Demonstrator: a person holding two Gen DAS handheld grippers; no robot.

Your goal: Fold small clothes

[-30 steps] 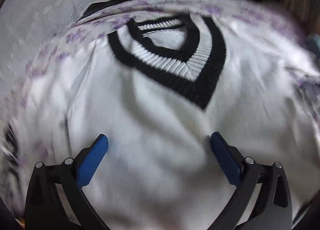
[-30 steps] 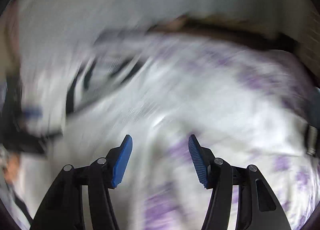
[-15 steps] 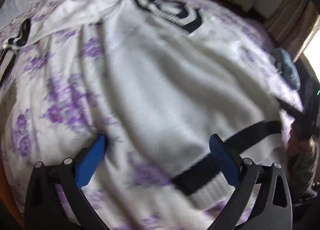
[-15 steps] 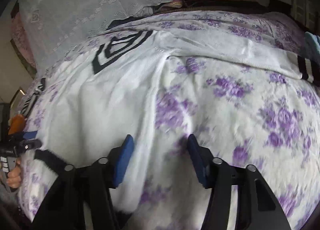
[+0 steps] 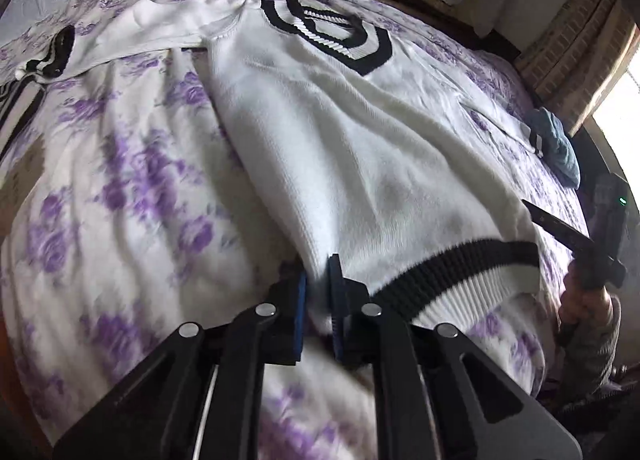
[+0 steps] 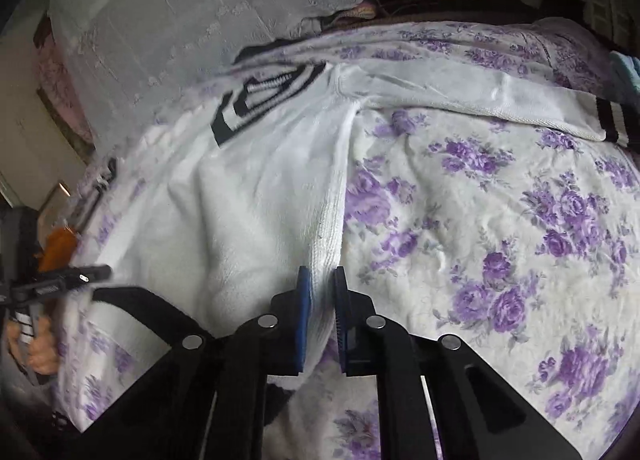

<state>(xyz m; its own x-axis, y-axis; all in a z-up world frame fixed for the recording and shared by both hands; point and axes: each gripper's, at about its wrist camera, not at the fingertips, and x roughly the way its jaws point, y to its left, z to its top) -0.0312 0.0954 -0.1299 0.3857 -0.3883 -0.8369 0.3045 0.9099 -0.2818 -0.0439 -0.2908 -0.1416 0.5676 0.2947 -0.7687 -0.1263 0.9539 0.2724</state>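
On floral bedspread (image 6: 500, 219), both grippers' fingers pinching white sweater (image 5: 360, 163) edges, hem corners hidden.

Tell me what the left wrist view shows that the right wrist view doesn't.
Left only: the sweater's black-striped ribbed hem laid out flat, and a blue cloth bundle.
Right only: a white lace cover behind the bed.
Both: the white knit sweater on the purple floral bedspread, with the left claw and right claw pinching its edges.

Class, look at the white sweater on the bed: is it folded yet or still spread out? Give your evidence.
Spread out. The white sweater lies flat on the floral bedspread, one sleeve stretched sideways. Both grippers pinch its side edges near the hem.
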